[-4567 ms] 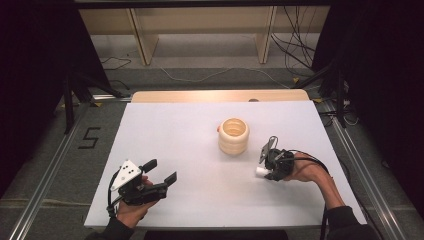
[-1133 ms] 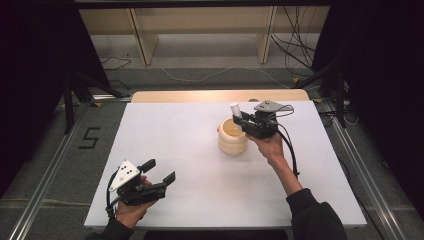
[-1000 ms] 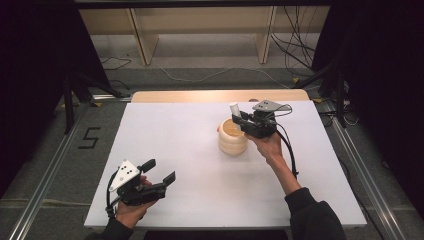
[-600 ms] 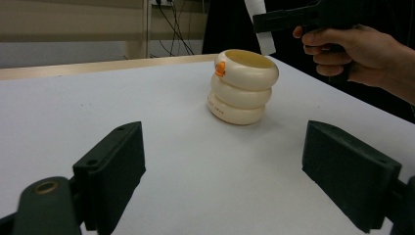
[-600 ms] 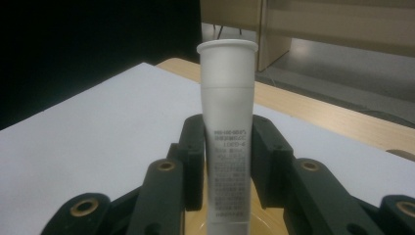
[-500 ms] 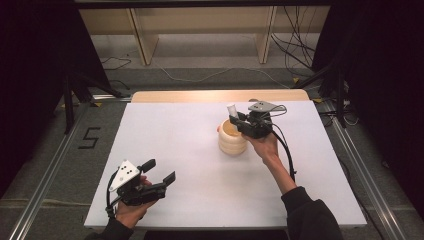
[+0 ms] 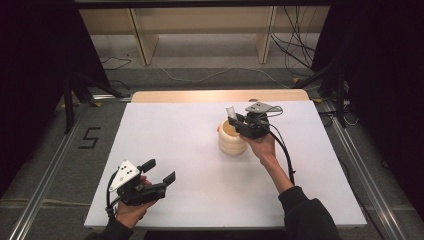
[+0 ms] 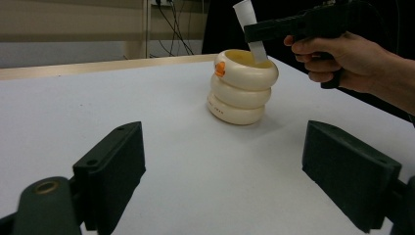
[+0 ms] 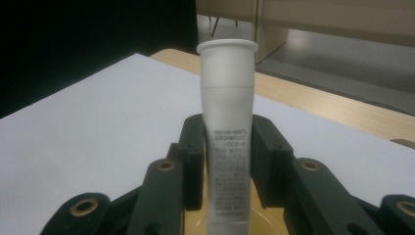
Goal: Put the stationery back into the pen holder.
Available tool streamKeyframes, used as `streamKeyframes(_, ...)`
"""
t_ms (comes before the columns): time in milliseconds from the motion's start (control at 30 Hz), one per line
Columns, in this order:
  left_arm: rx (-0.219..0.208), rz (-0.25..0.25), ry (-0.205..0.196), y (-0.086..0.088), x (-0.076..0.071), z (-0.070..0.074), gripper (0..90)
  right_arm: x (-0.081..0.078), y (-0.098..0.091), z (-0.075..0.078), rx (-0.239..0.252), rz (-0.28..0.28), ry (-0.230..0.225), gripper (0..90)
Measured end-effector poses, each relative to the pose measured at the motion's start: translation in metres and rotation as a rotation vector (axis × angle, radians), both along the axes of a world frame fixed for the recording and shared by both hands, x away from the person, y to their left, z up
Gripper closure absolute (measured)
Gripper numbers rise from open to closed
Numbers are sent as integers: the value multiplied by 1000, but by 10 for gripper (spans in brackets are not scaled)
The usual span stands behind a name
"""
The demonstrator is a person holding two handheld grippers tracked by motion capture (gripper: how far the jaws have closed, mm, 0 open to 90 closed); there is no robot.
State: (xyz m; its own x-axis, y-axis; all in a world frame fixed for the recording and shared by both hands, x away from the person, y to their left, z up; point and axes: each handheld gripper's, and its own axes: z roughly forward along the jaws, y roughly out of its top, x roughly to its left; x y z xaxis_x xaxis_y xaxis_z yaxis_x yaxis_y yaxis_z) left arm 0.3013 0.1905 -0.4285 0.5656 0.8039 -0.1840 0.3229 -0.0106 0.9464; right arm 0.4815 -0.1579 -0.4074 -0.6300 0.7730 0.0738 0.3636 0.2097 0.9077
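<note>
Right gripper [image 7: 235, 121] is clamping the white tube [image 7: 230, 111] cap-up, centre frame, its lower end probably dipping inside the cream holder [image 7: 231, 142]. I'm keeping the left gripper [image 7: 160, 172] open, lower left.

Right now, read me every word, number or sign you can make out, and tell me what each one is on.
"5": black numeral on the grey floor left of the table.
White tube clamped in the right gripper: several lines of small dark print down its side, too blurred to read.
Cream ringed holder: an orange mark near the rim and faint small print on the lowest ring, both too small to read.
</note>
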Motion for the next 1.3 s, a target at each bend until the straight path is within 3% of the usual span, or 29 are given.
streamKeyframes(633,3,0,-2,0,0,0,151,-1,0,-7,-28,-17,39,678)
streamKeyframes(800,2,0,-1,0,0,0,151,-3,-1,-3,-15,-40,45,362)
streamKeyframes(900,3,-2,0,0,0,0,151,-6,-3,2,-12,-43,32,267)
streamKeyframes(1300,4,-2,0,0,0,0,151,-13,-7,10,-12,-18,23,252)
